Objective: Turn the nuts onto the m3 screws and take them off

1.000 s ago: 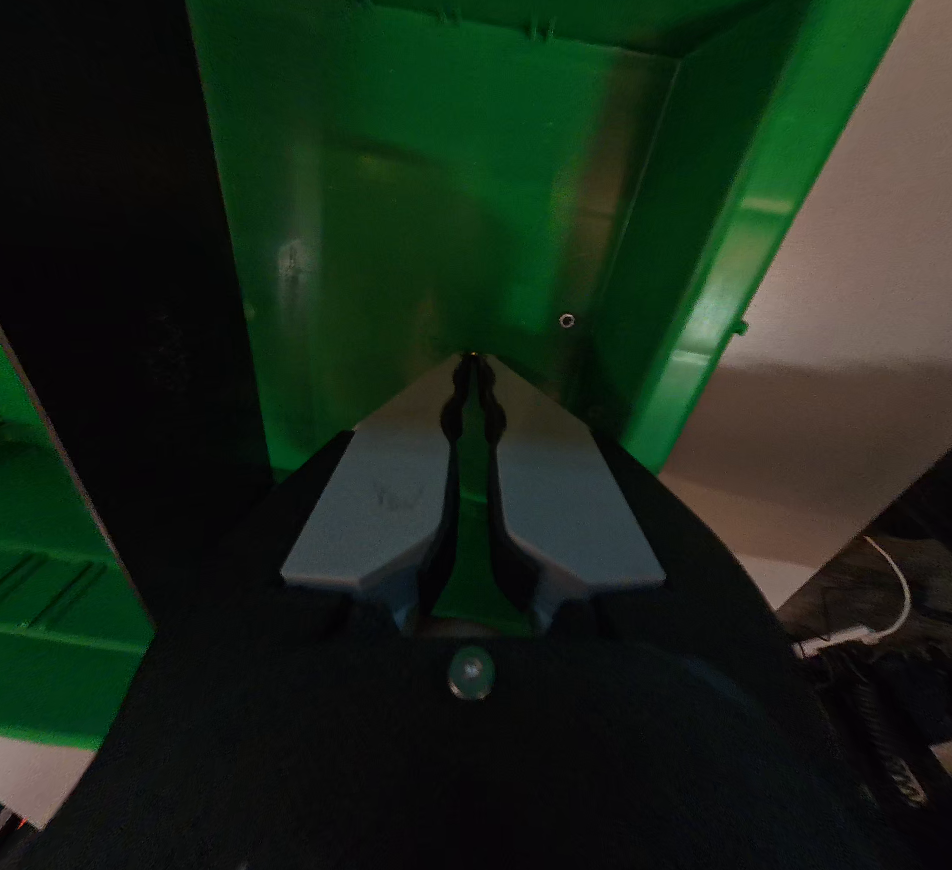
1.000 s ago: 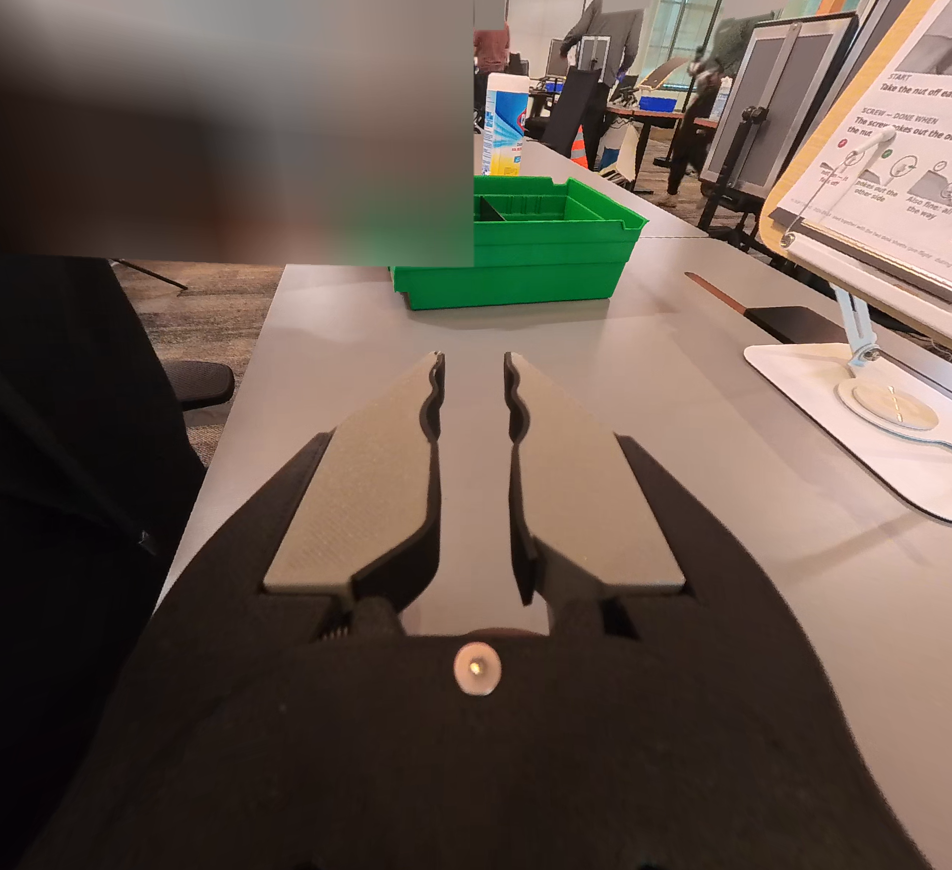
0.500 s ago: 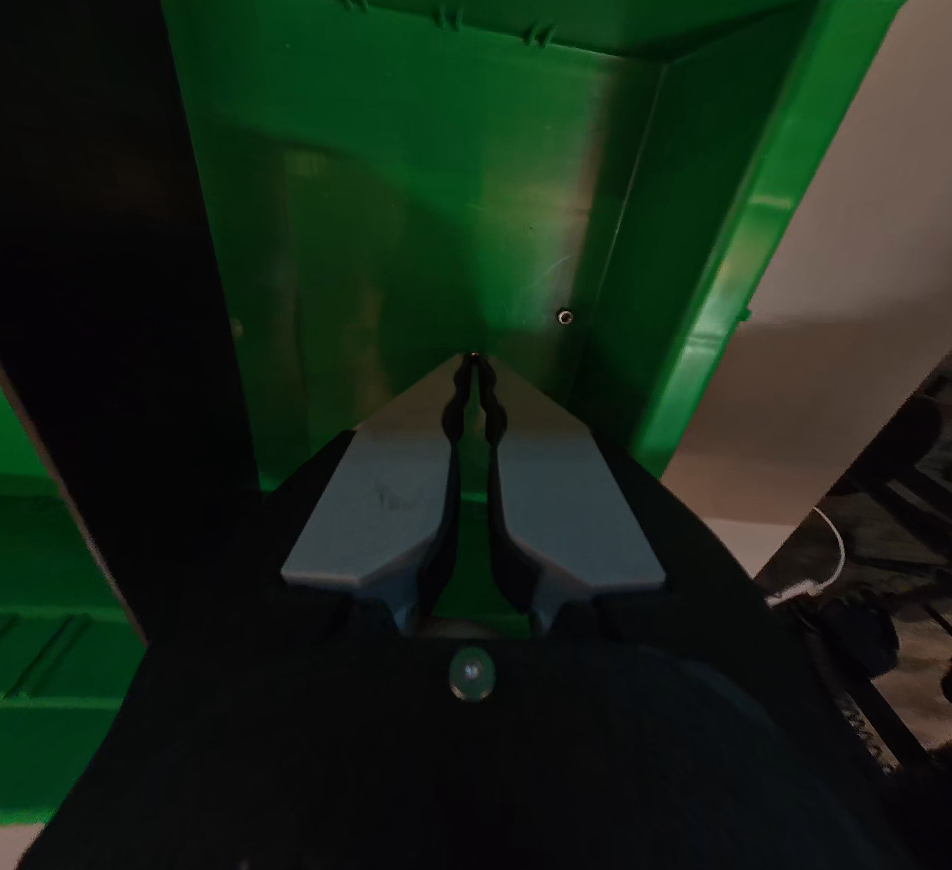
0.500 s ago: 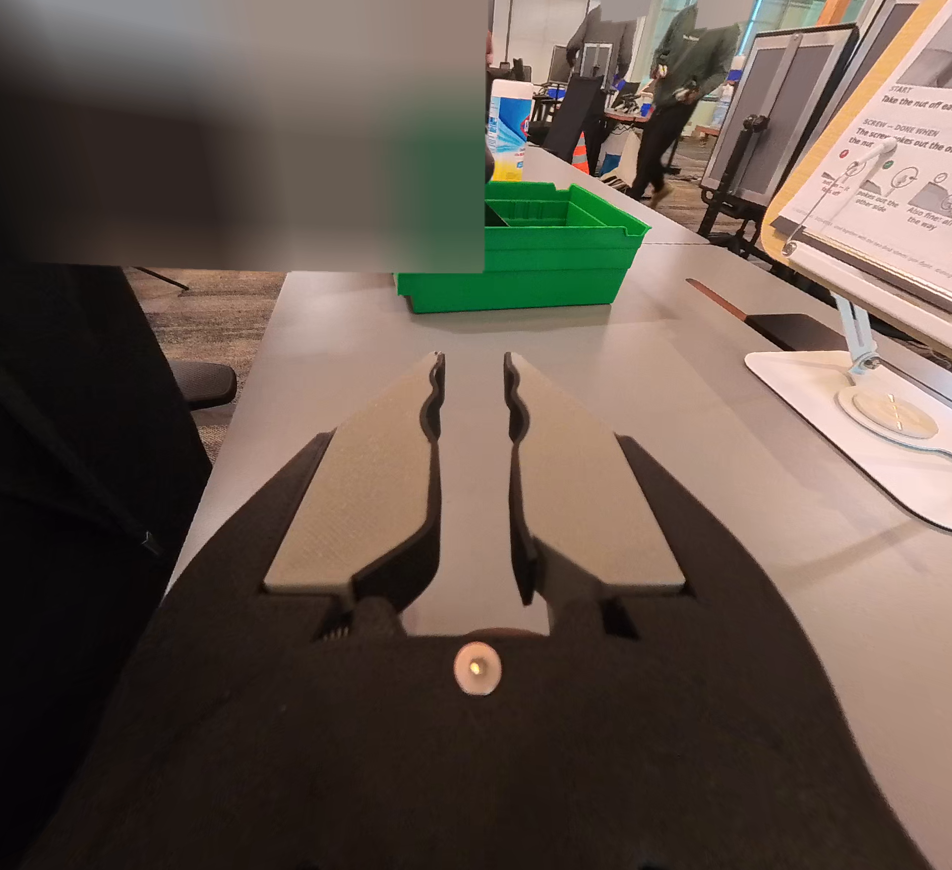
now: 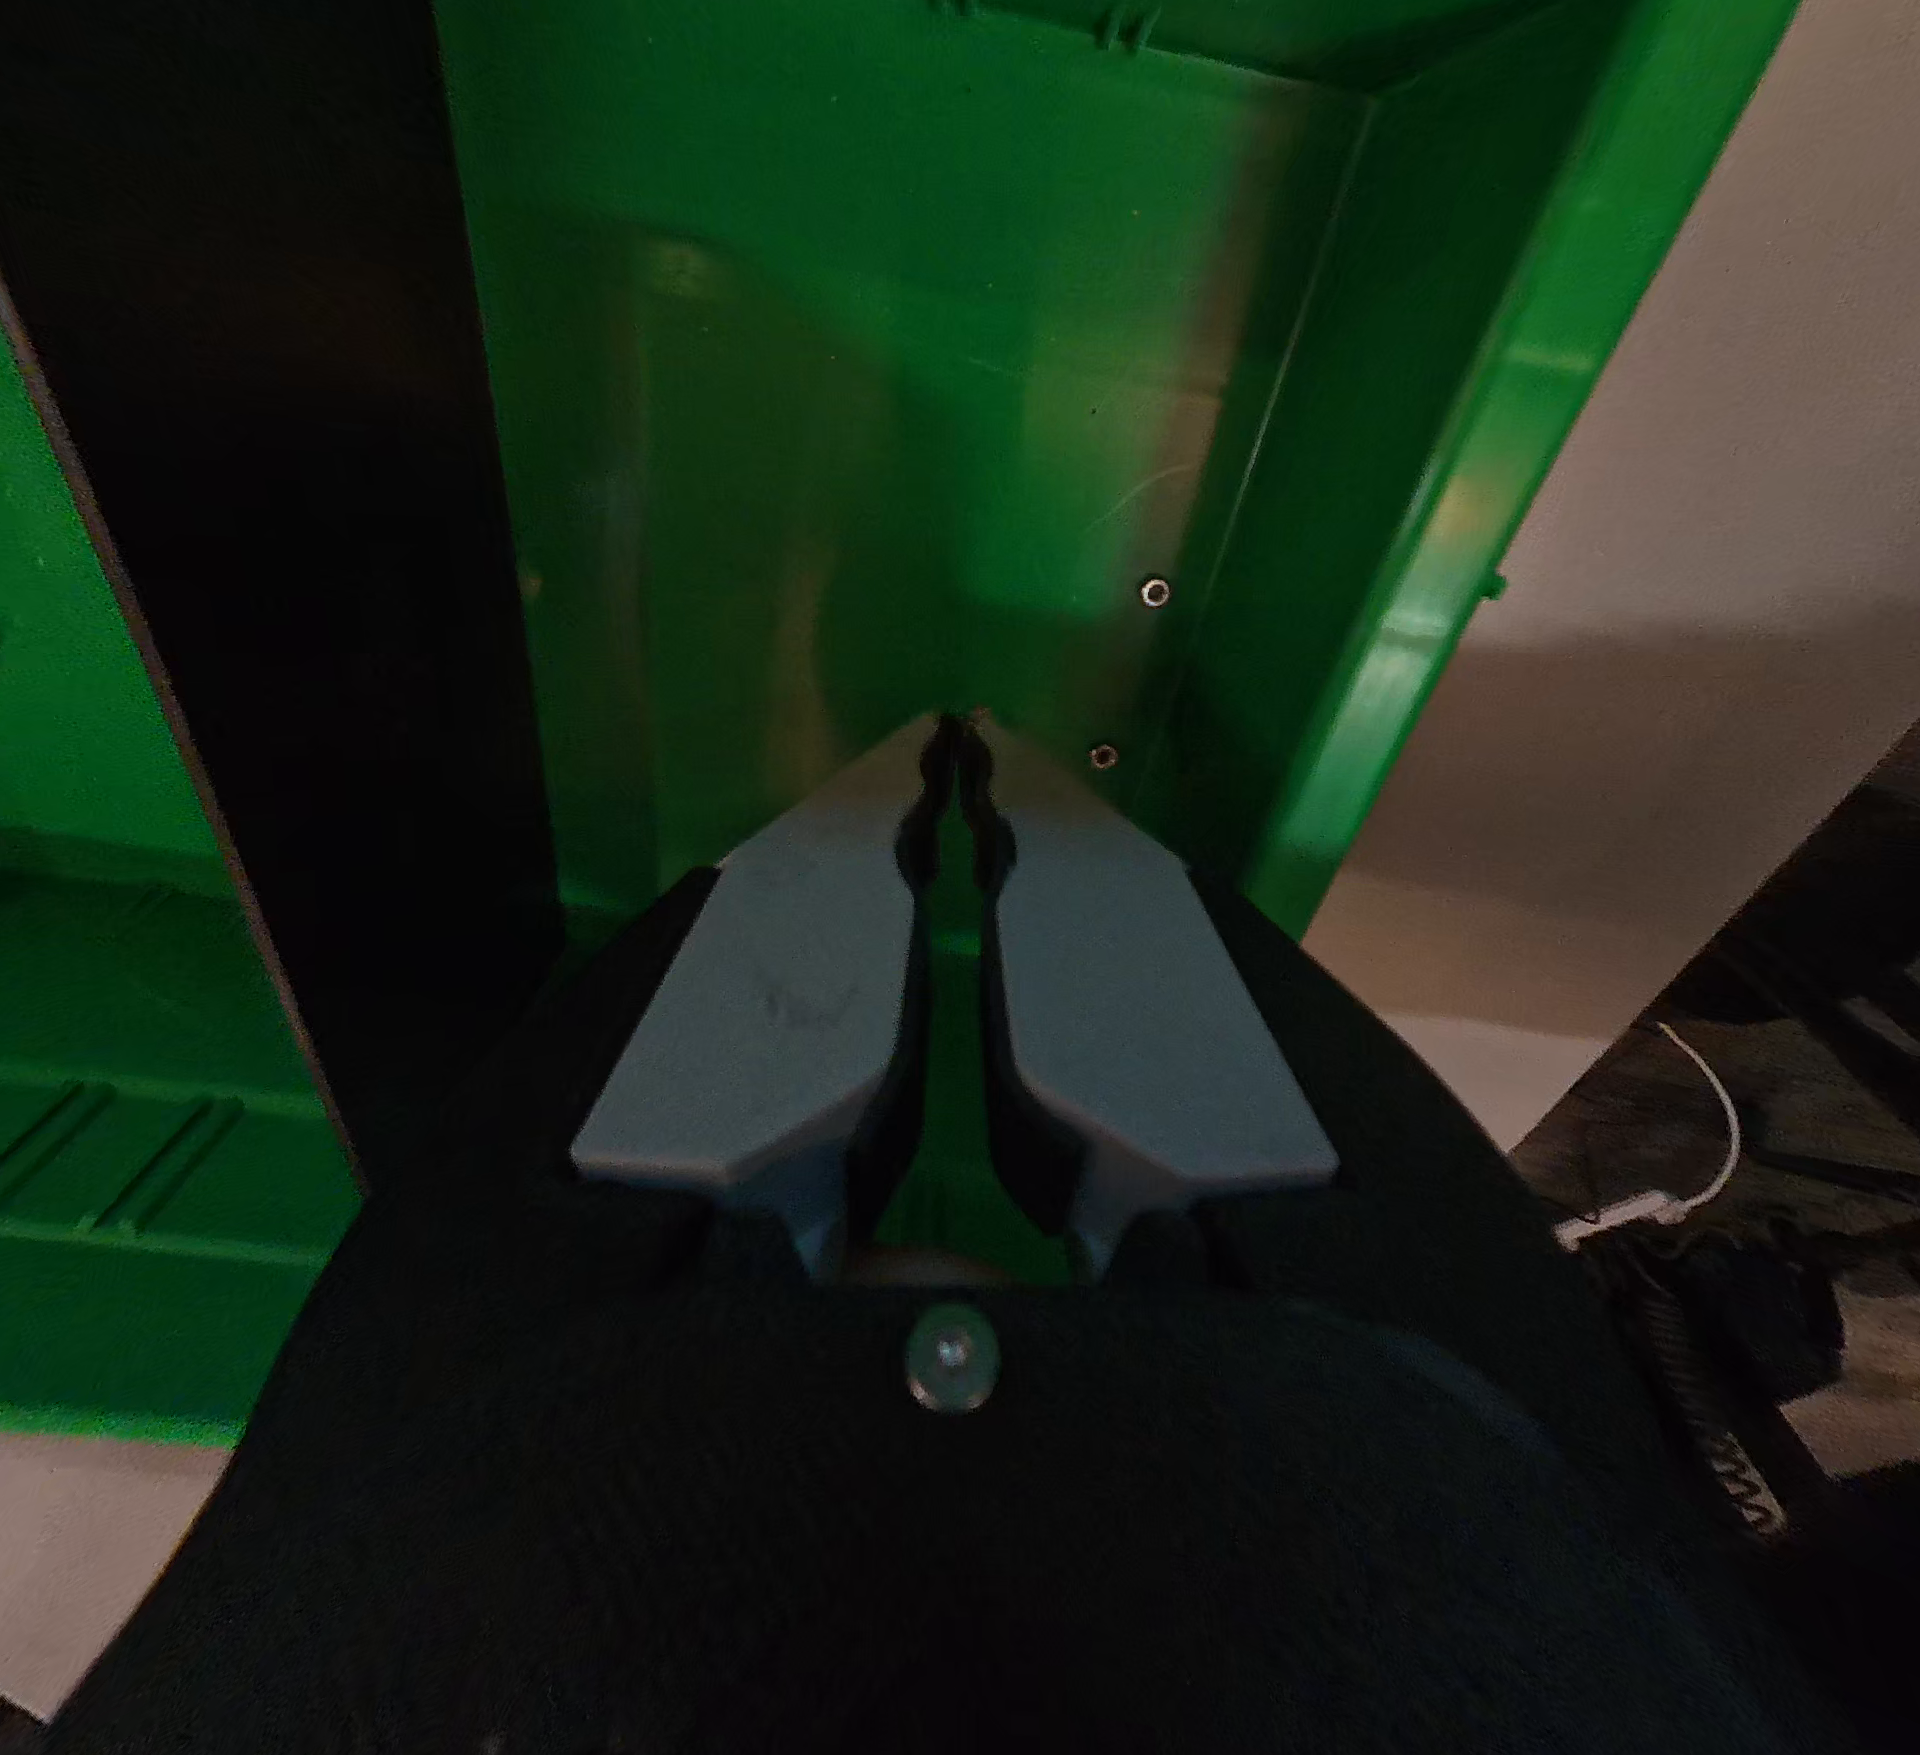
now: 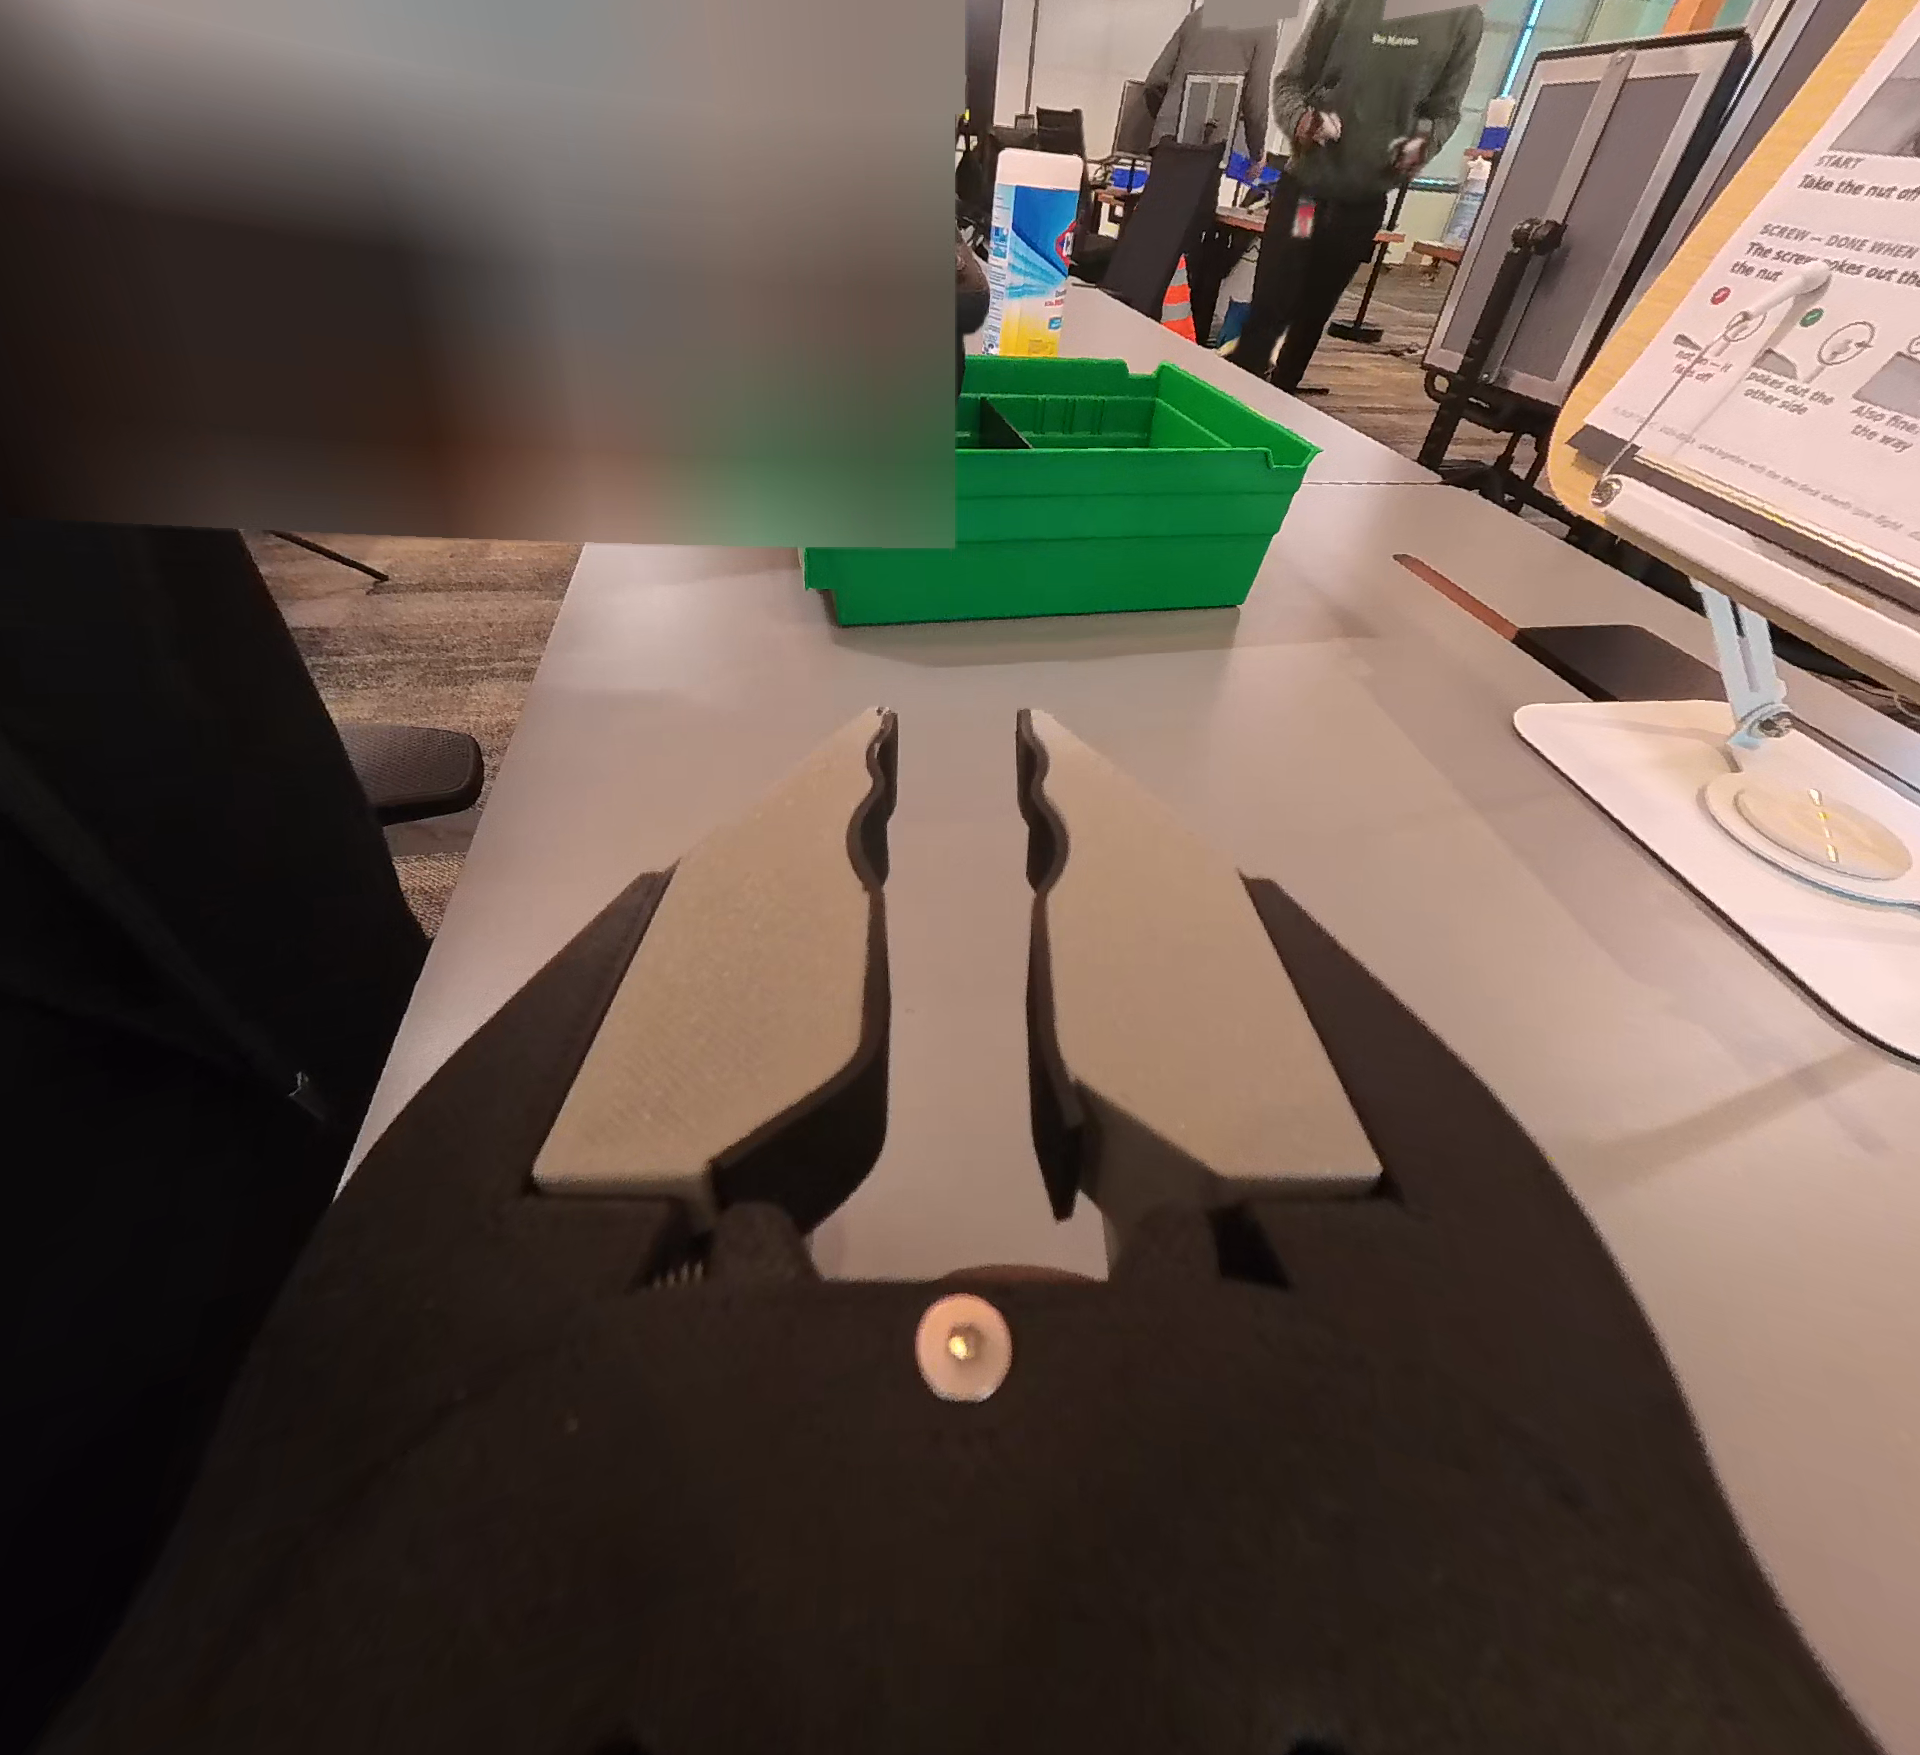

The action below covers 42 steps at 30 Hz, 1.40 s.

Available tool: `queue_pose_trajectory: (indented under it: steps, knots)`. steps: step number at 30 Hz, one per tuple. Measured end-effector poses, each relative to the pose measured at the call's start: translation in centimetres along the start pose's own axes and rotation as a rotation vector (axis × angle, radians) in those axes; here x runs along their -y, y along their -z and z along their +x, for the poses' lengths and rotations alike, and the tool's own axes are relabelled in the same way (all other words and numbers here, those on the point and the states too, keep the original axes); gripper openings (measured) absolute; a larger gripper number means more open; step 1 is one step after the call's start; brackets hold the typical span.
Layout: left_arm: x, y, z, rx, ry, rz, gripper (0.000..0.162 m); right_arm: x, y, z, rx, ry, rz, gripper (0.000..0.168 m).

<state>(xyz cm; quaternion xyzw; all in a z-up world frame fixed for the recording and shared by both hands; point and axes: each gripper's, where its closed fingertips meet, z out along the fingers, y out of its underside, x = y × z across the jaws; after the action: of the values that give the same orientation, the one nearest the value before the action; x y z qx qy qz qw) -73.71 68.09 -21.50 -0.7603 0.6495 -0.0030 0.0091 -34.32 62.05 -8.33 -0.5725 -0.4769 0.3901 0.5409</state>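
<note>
Now the left claw [image 5: 958, 720], nearly closed on something tiny in the green bin [image 5: 1455, 562], should lift slowly; the right claw [image 6: 954, 716] waits open, empty.

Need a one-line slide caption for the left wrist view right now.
Left gripper reaches into the green bin, jaws nearly closed on something tiny, two loose nuts lying just to the right.

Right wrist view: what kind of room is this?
Probably a big shared office or workshop: long grey tables, a green plastic parts bin, a tilted instruction sheet on a stand, people standing behind.
</note>
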Motion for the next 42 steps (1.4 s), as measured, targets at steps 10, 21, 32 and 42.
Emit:
queue_pose_trajectory:
  steps: [10,21,32,42]
  knots:
    - [-0.1,0.1,0.2,-0.012,0.014,0.003,0.000,-0.1,0.0,0.1,-0.002,-0.003,0.000,0.020]
    - [0.0,-0.5,1.8,-0.005,-0.011,-0.006,0.007,0.1,0.0,-0.1,0.004,0.000,0.003,0.019]
    - [-0.2,-1.2,1.5,0.023,-0.018,-0.011,0.004,0.1,0.0,-0.1,0.004,-0.001,0.004,0.019]
    - [-0.2,-1.3,1.5,0.039,-0.032,-0.009,0.003,0.3,0.1,-0.3,0.005,0.007,0.013,0.019]
